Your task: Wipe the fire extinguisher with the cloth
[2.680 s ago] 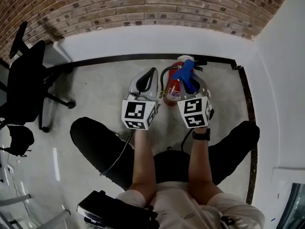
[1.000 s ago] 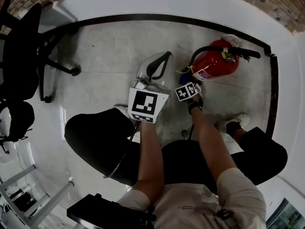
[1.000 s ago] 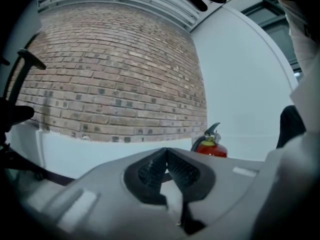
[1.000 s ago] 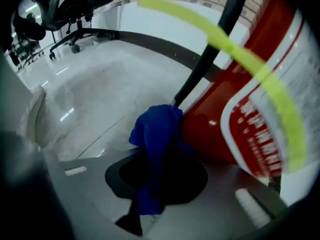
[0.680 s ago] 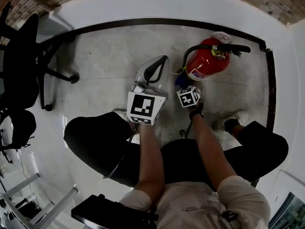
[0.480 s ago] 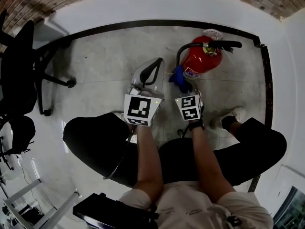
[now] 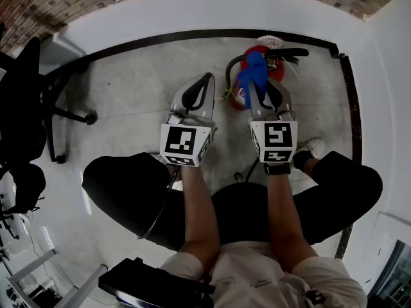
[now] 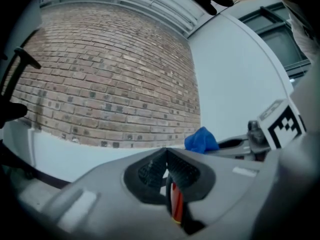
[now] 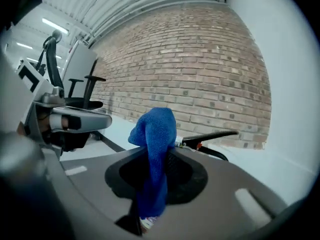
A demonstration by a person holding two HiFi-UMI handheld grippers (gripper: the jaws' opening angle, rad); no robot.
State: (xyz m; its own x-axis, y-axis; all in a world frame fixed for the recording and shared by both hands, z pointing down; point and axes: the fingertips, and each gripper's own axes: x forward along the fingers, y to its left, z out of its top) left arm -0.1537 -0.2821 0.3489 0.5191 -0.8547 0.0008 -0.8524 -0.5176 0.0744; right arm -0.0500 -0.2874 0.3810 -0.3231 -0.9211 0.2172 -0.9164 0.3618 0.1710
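At 6 o'clock of the head view, closest in, a person's pale shirt (image 7: 250, 281) is seen, with dark-clad legs (image 7: 128, 194) spread toward 8 and 4 o'clock and a shoe (image 7: 314, 147) showing at 3 o'clock. Both forearms are stretched toward 12 o'clock over the grey floor (image 7: 128, 88). The left gripper (image 7: 203, 84) is held just left of centre. In the left gripper view its jaws are seen pressed together with nothing between them, and a sliver of red is glimpsed beyond them. The right gripper (image 7: 259, 95) is held beside it at 1 o'clock, apart from it, and its jaws are clamped on a blue cloth (image 7: 252, 74). In the right gripper view the cloth (image 9: 156, 131) is seen standing up out of the jaws and hanging down below them. The fire extinguisher (image 7: 273, 69) is found just beyond the right gripper at 12 to 1 o'clock, on the floor near the corner of the room. It is partly covered by the cloth, though contact cannot be made out, and its black lever (image 9: 210, 135) is seen pointing toward 3 o'clock behind the cloth. Farther off, a white wall base (image 7: 192, 11) is topped by a brick wall (image 7: 38, 5), and a black office chair (image 7: 26, 101) is set at 9 to 10 o'clock.
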